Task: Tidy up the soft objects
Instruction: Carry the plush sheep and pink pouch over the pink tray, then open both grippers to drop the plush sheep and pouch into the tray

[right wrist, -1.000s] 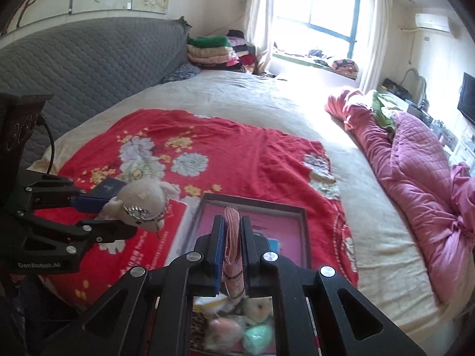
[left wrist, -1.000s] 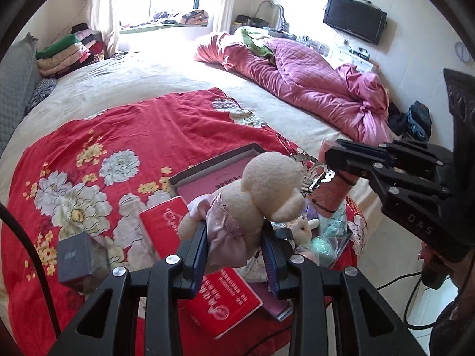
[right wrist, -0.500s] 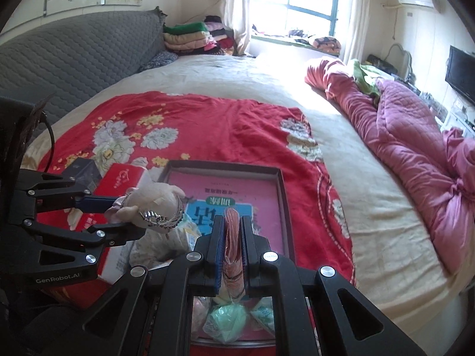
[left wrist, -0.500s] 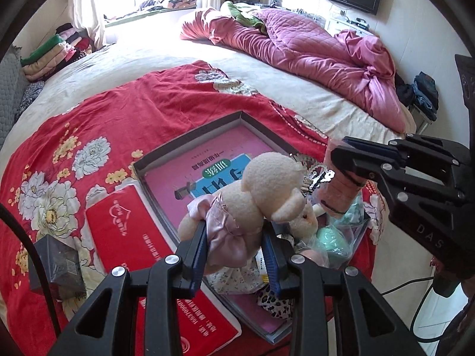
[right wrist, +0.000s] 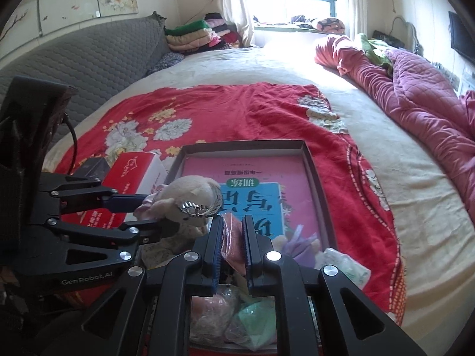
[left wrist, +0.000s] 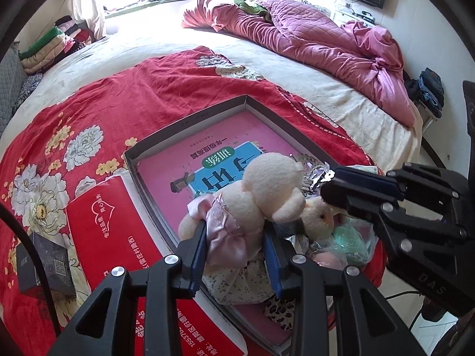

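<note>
A: So, what is the surface here?

B: A wide bed (left wrist: 154,50) in a bedroom, with a red floral blanket (left wrist: 98,112) spread over a cream sheet. A crumpled pink quilt (left wrist: 311,38) lies along the far side, folded clothes (right wrist: 193,35) are stacked by the window, and a grey padded headboard (right wrist: 89,56) runs behind.

A: And the soft things?

B: The left gripper (left wrist: 234,255) is clamped on a cream plush bear (left wrist: 261,195) in a pink satin dress, held above the near end of a shallow dark box (left wrist: 190,123) that lies on the blanket. A pink workbook (right wrist: 252,190) with a blue panel lies flat in that box. The right gripper (right wrist: 233,249) pinches a pinkish soft piece (right wrist: 233,237) wrapped in clear plastic, also over the box's near end.

A: Anything else in there?

B: A smaller white plush (left wrist: 319,213), a mint-green item (left wrist: 350,237) in a bag and a floral fabric (left wrist: 234,281), all heaped together. A red carton (left wrist: 98,216) lies just beside the box, with a dark little box (left wrist: 44,264) near it.

A: What is hard to read?

B: The pinched piece is mostly hidden between the fingers, so I cannot name it. The heap's lower part is cut off by both grippers.
</note>
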Tool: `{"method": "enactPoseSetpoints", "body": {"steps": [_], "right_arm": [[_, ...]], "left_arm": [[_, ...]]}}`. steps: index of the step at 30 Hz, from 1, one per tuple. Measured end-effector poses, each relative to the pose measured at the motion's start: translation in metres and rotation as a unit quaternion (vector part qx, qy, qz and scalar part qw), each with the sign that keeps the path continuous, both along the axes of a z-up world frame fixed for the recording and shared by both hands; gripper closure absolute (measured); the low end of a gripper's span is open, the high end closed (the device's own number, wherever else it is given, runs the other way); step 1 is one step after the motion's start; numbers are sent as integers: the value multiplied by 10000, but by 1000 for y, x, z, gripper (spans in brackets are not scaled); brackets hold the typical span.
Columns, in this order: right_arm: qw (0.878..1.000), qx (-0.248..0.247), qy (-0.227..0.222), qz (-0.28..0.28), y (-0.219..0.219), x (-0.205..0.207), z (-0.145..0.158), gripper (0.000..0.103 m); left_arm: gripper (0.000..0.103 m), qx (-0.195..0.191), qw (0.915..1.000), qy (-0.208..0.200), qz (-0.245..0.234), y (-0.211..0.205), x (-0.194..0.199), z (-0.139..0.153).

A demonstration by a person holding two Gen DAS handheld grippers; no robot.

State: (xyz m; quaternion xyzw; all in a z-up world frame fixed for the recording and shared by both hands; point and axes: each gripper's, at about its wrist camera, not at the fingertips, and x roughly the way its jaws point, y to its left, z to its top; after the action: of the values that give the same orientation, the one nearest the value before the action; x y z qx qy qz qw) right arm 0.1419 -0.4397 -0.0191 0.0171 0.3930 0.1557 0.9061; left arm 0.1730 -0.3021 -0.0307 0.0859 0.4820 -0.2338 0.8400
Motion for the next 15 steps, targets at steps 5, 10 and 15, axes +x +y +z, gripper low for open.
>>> {"method": "enactPoseSetpoints", "body": {"steps": [5,10,15], "right_arm": [[9997,203,116,89,4,-2,-7,78],[9988,454,163,75,1,-5,-12,68],[9989,434,151,-9,-2,-9,-13,64]], "left_arm": [[67,-15,10000,40,15,2,4,-3],[67,-9,10000,86,9,3,5,-6],[67,-11,9999,107,-13,3,4,-9]]}}
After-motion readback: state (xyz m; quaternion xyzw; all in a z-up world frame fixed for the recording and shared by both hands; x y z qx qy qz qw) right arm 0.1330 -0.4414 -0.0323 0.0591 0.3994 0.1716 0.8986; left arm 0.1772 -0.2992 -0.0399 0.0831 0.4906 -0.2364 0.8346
